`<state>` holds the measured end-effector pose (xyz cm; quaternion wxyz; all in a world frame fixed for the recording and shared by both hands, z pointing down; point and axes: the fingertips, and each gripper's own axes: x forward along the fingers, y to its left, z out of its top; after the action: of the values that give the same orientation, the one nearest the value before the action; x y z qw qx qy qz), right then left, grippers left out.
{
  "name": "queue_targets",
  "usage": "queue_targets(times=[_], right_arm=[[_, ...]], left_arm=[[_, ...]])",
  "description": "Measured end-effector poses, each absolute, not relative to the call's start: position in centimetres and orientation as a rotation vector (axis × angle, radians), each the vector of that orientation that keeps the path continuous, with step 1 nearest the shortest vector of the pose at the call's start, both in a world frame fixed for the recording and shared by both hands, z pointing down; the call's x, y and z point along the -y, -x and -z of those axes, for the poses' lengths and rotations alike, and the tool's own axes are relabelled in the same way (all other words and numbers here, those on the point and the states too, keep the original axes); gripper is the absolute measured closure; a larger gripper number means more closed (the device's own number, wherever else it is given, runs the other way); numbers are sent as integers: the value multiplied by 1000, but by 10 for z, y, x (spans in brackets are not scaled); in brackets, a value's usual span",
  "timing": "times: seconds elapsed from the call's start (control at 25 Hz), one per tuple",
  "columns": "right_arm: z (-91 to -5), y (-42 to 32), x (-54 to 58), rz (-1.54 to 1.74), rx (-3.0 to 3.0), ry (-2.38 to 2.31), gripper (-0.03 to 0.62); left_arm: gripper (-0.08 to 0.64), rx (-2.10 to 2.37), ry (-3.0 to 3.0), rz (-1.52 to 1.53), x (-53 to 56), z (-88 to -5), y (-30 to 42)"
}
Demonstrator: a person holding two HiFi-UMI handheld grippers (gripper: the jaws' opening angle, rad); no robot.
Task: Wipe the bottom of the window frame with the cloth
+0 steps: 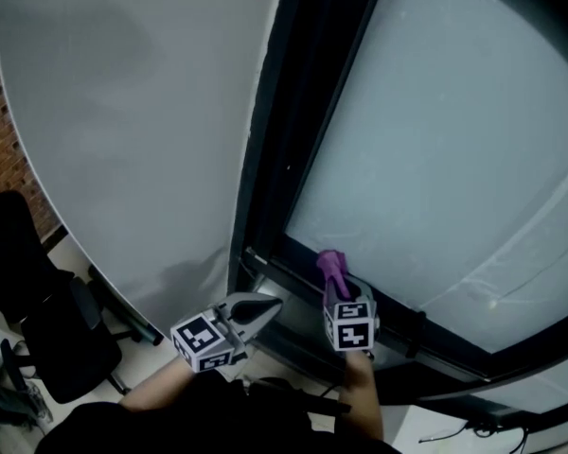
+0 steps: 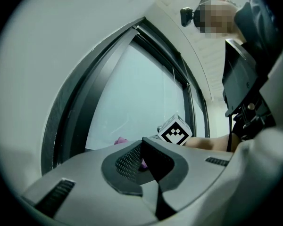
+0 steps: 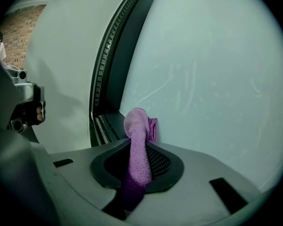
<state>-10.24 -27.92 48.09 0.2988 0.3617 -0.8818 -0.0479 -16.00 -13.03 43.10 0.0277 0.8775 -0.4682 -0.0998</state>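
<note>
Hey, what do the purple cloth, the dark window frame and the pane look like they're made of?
The cloth looks like soft fabric, probably microfibre: fuzzy nap, limp folds. The window frame is likely painted or coated metal, being dark, smooth and straight with ribbed channels, though plastic is possible. The pane seems to be frosted-looking glass or similar: pale, translucent, faintly streaked.

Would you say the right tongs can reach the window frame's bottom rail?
Probably yes: the right tongs, shut on the purple cloth, sit close over the bottom rail, with nothing between.
</note>
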Motion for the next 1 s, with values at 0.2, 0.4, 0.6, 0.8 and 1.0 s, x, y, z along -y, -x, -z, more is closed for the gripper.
queue_targets(times=[0.2,0.4,0.6,0.8,1.0], right_arm=[[-480,78,283,88,2327,-1026,525],[-479,53,285,81,2296,-1096,525],[-479,33,287,68,2272,-1159,525],[-478,15,288,55,2258,-1222,525],[-478,-2,290,26,2239,-1295,526]], left_arm=[[568,1387,-2735,291,136,-431,147],[568,1367,-2726,295,139,-431,141],[568,1331,-2755,291,143,-425,130],[568,1309,-2754,280,144,-428,123],[568,1255,-2764,250,145,-432,115]])
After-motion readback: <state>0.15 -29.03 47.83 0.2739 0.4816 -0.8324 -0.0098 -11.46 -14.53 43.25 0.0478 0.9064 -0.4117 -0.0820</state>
